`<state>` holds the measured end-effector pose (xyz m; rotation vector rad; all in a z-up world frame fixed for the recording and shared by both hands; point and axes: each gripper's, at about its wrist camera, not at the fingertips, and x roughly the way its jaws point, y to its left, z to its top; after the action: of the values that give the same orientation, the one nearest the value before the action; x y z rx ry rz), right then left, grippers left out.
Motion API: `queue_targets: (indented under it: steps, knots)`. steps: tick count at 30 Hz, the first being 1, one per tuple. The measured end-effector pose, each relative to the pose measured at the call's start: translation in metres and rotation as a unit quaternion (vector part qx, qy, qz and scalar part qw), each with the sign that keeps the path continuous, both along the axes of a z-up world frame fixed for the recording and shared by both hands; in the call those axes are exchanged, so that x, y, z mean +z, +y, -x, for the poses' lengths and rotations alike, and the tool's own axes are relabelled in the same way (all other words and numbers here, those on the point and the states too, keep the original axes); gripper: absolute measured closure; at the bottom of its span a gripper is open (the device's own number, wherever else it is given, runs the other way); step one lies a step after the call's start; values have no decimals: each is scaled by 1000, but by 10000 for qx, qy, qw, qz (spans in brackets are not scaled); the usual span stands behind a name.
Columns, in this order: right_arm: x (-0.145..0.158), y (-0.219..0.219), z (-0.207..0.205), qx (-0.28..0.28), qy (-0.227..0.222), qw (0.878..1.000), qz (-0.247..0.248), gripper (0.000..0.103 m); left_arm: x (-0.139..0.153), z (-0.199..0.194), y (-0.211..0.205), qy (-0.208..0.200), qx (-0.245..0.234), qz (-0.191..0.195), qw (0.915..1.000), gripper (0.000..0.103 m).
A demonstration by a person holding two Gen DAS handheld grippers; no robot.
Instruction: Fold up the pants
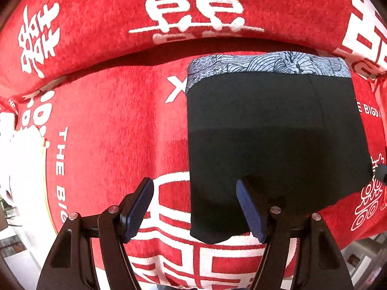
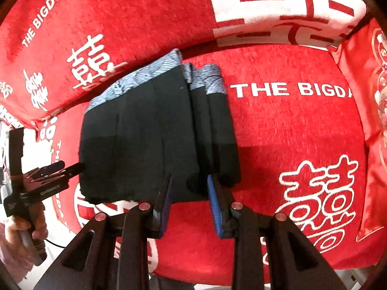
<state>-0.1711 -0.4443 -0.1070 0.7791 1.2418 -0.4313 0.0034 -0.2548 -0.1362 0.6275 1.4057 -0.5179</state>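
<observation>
Black shorts (image 1: 273, 133) with a grey patterned waistband (image 1: 266, 65) lie flat on a red sofa cover (image 1: 116, 125). My left gripper (image 1: 194, 209) is open wide above the shorts' near left corner, and its blue pads touch no cloth. In the right wrist view the shorts (image 2: 145, 140) are folded, with several layers stacked along their right side. My right gripper (image 2: 191, 203) hovers over their near edge, its pads a little apart and pressing on nothing. The left gripper (image 2: 70, 168) shows there too, held by a hand (image 2: 14, 229) at the shorts' left edge.
The sofa's backrest cushion (image 2: 133, 17), red with white characters, rises just behind the shorts. A shiny red pillow (image 2: 372, 120) stands at the right end of the seat. A white object (image 1: 21, 159) lies at the left end. The seat's front edge (image 2: 314, 268) runs below my grippers.
</observation>
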Motion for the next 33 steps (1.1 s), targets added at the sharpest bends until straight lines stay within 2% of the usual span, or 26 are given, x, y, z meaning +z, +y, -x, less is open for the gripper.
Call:
queue_targets:
  steps: [4, 8, 11, 12, 16, 23, 33]
  knots:
    - [-3, 11, -6, 143, 36, 9998, -111, 69, -6, -8, 2, 55, 117, -2, 9999, 31]
    - [-5, 14, -7, 234, 47, 9996, -137, 61, -7, -8, 4, 47, 142, -1, 9999, 31]
    - [-7, 13, -9, 206, 37, 9997, -158, 58, -9, -11, 4, -102, 174, -160, 9997, 13]
    - [-7, 12, -9, 206, 38, 9997, -151, 57, -8, -13, 5, -124, 183, -130, 9997, 12]
    - [-7, 8, -11, 231, 39, 9996, -131, 54, -8, -13, 4, -27, 223, -88, 9997, 12]
    - [-7, -2, -16, 218, 22, 9997, -47, 33, -10, -15, 0, -20, 244, -143, 9996, 12]
    - [-20, -20, -21, 278, 40, 9994, -213, 27, -15, -21, -7, 28, 224, -151, 9996, 12]
